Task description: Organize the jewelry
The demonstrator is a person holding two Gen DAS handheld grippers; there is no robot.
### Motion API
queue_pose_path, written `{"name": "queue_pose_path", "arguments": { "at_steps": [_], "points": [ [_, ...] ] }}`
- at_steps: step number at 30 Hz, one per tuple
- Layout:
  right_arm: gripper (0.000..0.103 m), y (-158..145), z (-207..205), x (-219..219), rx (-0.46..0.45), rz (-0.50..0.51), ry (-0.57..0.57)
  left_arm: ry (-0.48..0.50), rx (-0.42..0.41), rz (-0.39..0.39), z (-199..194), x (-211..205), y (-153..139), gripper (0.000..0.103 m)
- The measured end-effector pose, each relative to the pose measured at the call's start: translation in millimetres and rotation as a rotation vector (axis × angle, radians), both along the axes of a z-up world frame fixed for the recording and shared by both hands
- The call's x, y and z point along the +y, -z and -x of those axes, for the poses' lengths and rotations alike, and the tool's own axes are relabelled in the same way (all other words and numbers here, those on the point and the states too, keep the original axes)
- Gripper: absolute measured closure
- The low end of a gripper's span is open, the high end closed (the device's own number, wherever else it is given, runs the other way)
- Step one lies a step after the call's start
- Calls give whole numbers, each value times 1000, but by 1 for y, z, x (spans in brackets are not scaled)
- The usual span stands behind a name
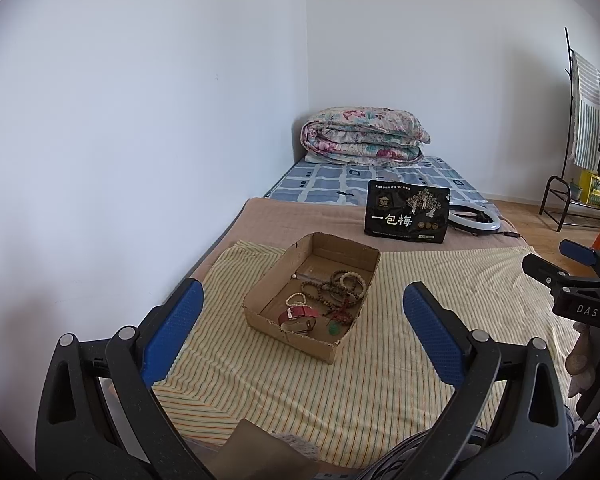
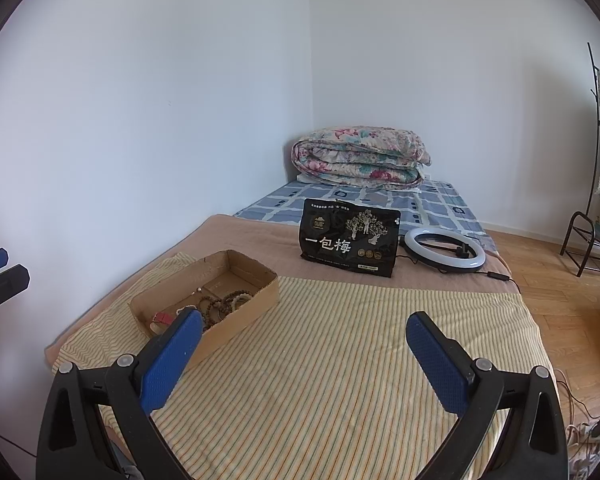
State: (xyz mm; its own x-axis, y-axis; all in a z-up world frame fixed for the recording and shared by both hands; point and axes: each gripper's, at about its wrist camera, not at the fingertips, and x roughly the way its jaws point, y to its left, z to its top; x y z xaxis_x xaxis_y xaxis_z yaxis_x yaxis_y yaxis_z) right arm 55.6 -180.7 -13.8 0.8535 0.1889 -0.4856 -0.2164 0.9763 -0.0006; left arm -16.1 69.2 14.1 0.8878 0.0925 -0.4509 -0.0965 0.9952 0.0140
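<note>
Both jaws stand spread wide and hold nothing. The left gripper [image 1: 304,312], with blue ridged pads, hovers above a striped yellow cloth [image 1: 420,292] on a bed, its jaws framing a shallow cardboard box [image 1: 292,334] that lies ahead of them on the cloth. The right gripper [image 2: 304,340] hovers over the same cloth further right; its left pad covers the box's near corner in its own view, and in the left wrist view white letters "DAS" can be read on its black body.

Inside the box lies the jewelry: brown bead bracelets [image 1: 332,288] heaped at the middle, pale bead bracelets [image 1: 296,301] beside them, a red strap watch [image 1: 300,312] at the near wall, and a small green piece [image 1: 333,329] too small to identify.

Beyond the cloth, on a tan blanket [image 1: 284,216], a black snack bag [image 1: 407,211] stands upright, printed in large white characters "一包梅"; its smaller print is unreadable. Just beside it lies a ring light [image 2: 444,249] with a black cable. Further back a folded floral quilt [image 1: 364,136] rests on a blue checked sheet [image 1: 328,184] against the white wall. At the right edge a black clothes rack [image 1: 568,120] is cut off by the frame.
</note>
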Motion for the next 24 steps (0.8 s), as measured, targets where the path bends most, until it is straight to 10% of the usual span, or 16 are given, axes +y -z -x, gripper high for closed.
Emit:
{"name": "queue_pose_path", "arguments": {
  "at_steps": [24],
  "points": [
    [0, 0, -1, 0, 3, -3, 1, -7, 4, -7, -1, 2, 3, 1]
  ]
}}
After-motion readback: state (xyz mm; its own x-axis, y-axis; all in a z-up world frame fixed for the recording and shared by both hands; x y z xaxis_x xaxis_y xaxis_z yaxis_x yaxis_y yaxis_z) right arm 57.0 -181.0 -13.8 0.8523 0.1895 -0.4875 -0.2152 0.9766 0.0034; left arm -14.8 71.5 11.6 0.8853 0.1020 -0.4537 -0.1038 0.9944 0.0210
